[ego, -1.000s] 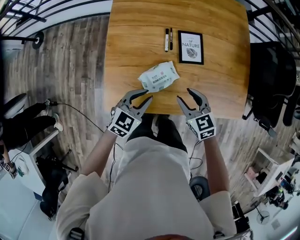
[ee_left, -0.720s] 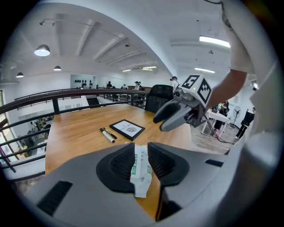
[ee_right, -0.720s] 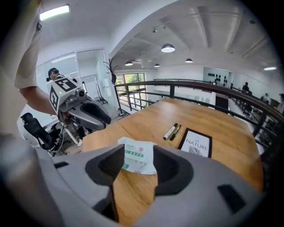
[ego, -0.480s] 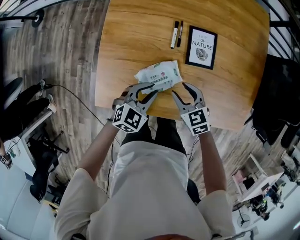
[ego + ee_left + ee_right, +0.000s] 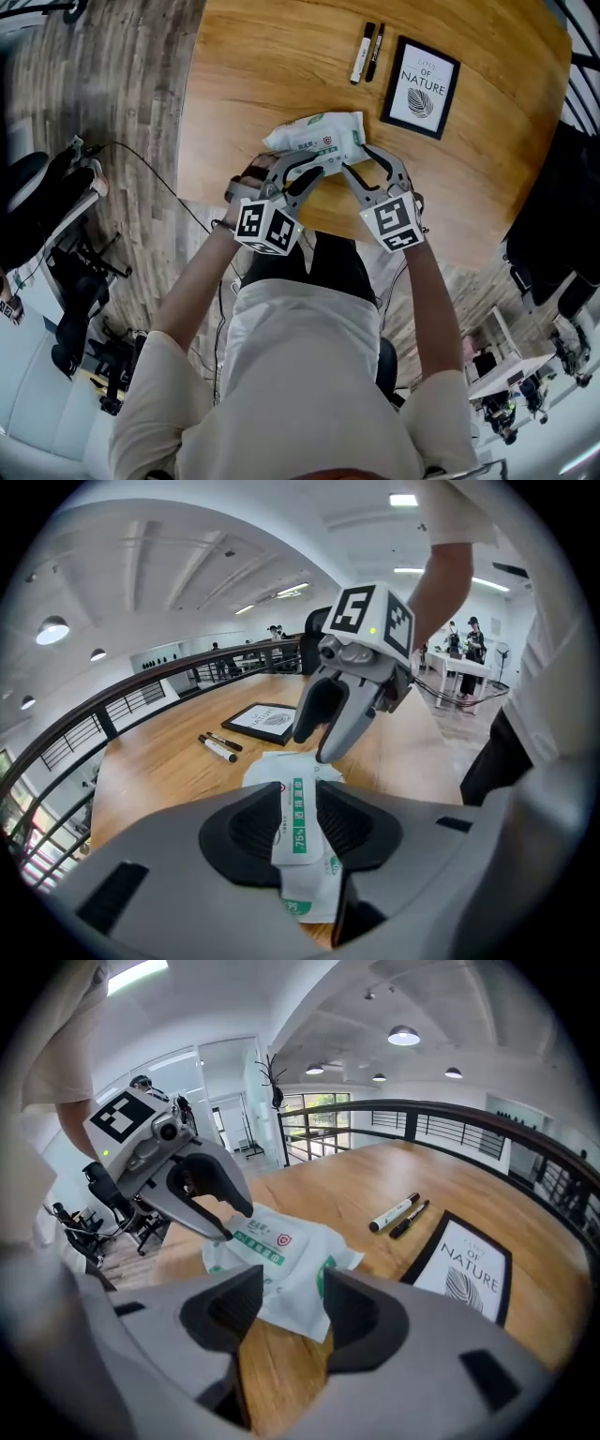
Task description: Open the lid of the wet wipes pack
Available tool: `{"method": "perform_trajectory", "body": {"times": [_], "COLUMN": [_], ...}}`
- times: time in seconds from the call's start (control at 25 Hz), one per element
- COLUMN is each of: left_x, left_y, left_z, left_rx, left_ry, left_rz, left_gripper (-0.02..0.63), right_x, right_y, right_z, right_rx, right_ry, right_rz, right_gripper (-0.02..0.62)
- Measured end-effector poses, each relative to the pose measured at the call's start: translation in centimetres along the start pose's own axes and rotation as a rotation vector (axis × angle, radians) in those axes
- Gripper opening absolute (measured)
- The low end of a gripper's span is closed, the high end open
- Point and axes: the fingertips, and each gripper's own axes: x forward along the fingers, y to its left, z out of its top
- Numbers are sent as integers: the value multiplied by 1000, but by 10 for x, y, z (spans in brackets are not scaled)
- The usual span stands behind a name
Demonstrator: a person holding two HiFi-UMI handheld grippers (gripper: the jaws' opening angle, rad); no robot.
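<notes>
The white and green wet wipes pack (image 5: 315,139) lies flat near the front edge of the wooden table (image 5: 244,66). My left gripper (image 5: 307,171) hangs over the pack's near left end; its jaws are opening, and the pack (image 5: 296,829) shows in the gap between them with no pad pressing on it. My right gripper (image 5: 362,159) is at the pack's near right corner, open, and the pack (image 5: 277,1258) lies just beyond its fingertips. The two grippers point towards each other across the pack. I cannot make out the lid.
Two markers (image 5: 367,52) and a framed "Nature" picture (image 5: 421,87) lie further back on the table. The table's front edge runs just under the grippers, above the person's lap. Railings and a black chair (image 5: 577,187) stand to the right.
Both grippers have come down and forward from the table's front edge onto the near side of the pack. The left jaws look wider apart.
</notes>
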Motion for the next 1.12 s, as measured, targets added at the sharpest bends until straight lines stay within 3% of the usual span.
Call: {"method": "perform_trajectory", "body": {"times": [0.24,0.44,0.72,1.12], "left_x": [20,31,32,24], "left_y": [-9,-11,-8,-7], "left_z": [-11,-18,-19,-8], "left_rx": [46,91,61,41], "left_ry": [42,79,80,62], "left_rz": [-9,33,78,40], "left_gripper": [122,126,118,101], "right_x": [15,20,22,24], "right_y": [-2,-3,-2,0], "right_z": [-10,-14,-15,-16], "right_rx": [-55,-48,-48,-70], "right_ry": [38,31,24,39], "right_rz": [42,57,64,73], "right_gripper": [193,195,195,193]}}
